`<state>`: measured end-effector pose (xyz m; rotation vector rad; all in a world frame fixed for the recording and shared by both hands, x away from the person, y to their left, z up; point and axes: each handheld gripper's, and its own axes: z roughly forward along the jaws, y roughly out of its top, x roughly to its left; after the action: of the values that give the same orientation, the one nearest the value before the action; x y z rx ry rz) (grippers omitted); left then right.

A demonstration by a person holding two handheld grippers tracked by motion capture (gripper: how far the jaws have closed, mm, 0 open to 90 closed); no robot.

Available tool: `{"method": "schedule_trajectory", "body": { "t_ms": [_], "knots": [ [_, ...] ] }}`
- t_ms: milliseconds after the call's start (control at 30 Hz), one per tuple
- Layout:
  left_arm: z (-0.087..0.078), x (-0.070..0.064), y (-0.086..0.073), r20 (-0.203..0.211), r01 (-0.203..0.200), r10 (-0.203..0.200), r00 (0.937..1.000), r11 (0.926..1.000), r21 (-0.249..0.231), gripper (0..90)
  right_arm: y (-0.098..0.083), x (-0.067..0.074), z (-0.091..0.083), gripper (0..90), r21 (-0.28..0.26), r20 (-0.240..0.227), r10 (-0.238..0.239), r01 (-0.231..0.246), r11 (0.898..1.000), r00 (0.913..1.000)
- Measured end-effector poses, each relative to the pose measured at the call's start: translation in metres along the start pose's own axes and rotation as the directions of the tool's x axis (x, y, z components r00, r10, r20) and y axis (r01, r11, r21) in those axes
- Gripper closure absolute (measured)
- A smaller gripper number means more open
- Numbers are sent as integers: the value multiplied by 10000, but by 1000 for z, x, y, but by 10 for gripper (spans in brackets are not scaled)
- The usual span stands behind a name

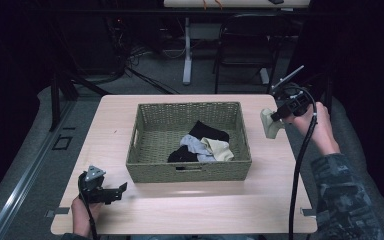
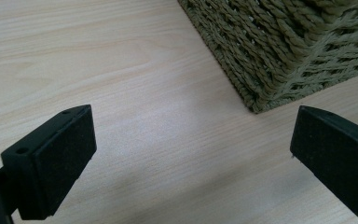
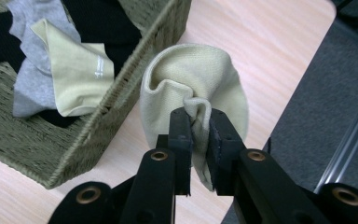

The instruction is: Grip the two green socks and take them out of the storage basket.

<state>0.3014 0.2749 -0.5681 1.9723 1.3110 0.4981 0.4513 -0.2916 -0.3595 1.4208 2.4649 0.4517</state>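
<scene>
Right gripper (image 3: pixel 197 122), jaws clenched on a pinched fold of the cream knitted sock (image 3: pixel 193 84), hanging just outside the olive woven wicker basket (image 1: pixel 146 150). Best carried clear over the rim before any release. Left gripper (image 2: pixel 191 154), jaws released above the pale wooden worktop (image 2: pixel 98 56).

Olive woven basket (image 1: pixel 190 170), cream sock (image 3: pixel 200 79), black claw (image 3: pixel 198 126).
</scene>
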Motion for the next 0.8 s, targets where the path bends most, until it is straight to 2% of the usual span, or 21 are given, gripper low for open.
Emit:
{"method": "schedule_trajectory", "body": {
  "t_ms": [467,600,800],
  "knots": [
    [0,0,0,10,0,0,10000,10000,-34,2,-25,-7,45,814,552,-583,454,-422,9976,9973],
    [0,0,0,33,-38,38,10000,10000,-22,2,-31,-8,56,814,696,-896,582,-520,9962,9943],
    [0,0,0,28,-60,61,10000,10000,-24,2,-38,-8,74,813,1043,-917,678,-581,9928,9935]
  ]
}}
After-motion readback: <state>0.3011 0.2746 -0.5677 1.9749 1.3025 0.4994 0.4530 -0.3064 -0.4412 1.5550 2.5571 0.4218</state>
